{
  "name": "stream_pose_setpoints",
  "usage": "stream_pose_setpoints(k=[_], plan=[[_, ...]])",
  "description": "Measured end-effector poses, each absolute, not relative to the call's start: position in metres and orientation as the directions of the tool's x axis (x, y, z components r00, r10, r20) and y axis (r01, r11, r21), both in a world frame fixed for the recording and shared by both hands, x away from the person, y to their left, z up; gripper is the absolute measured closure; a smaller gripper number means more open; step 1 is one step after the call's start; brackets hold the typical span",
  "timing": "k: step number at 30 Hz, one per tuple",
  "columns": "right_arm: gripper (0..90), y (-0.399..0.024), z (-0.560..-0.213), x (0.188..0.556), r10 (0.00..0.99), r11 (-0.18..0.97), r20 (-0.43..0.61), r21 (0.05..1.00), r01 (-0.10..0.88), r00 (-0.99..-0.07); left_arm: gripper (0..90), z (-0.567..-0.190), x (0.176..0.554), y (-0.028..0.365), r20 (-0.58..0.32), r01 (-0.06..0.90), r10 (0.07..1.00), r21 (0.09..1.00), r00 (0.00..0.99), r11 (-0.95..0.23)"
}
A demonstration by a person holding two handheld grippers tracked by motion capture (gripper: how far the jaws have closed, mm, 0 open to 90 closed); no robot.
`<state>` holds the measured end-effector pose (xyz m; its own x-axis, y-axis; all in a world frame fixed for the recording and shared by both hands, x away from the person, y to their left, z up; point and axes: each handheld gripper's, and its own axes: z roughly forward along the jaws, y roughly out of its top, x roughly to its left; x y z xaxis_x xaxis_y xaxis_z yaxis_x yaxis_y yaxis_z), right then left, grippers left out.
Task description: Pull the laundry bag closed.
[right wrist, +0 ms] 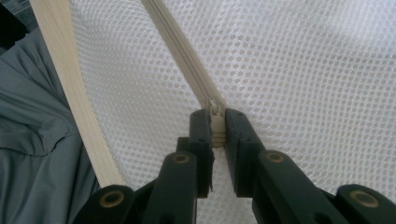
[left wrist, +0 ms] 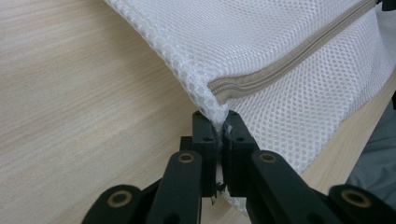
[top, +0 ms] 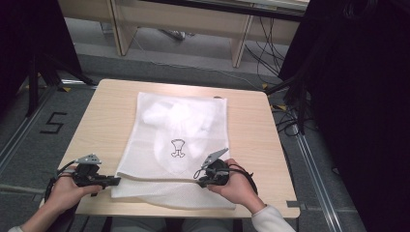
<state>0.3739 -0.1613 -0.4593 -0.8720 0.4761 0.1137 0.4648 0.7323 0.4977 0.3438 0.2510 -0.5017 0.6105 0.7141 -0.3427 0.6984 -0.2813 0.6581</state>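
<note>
Mesh bag (top: 179, 140) lies flat on the surface (top: 96, 121), white cloth inside. Left tool (left wrist: 222, 128) is clenched on the bag's near corner beside the zipper (left wrist: 289, 60); right tool (right wrist: 215, 122) is clenched on the zipper pull (right wrist: 216, 128).

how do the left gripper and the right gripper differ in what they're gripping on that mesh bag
The left gripper pinches the plain corner of the white mesh bag, beside the zipper's end; the right gripper clamps the zipper pull itself. The left gripper sits at the bag's near left corner, while the right gripper sits farther along the near edge, toward the right. Both are shut on the bag and held low over the table.
</note>
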Motion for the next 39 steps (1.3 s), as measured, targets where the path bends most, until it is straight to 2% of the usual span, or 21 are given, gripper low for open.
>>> stream_pose_setpoints(k=[39], plan=[[82.5, -0.175, -0.457, 0.371, 0.507, 0.717, 0.104, 0.499, 0.486, -0.856, 85.0, -0.502, 0.343, 0.250, -0.339, 0.693, 0.722, 0.671, 0.603, -0.264]])
